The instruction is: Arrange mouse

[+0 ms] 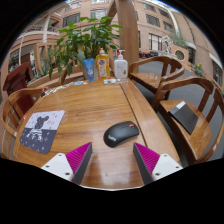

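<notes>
A black computer mouse [121, 133] lies on the round wooden table [95, 105], just ahead of my fingers and slightly toward the right one. A dark mouse mat with a white figure [40, 130] lies on the table to the left, beyond my left finger. My gripper [113, 160] is open and empty, with its magenta pads [80, 160] wide apart above the table's near edge. Nothing stands between the fingers.
A potted plant [85, 40], an orange bottle [102, 67] and a clear bottle [120, 66] stand at the table's far side. Wooden chairs [190, 115] surround the table; the right one holds a dark flat object [182, 115]. Buildings rise behind.
</notes>
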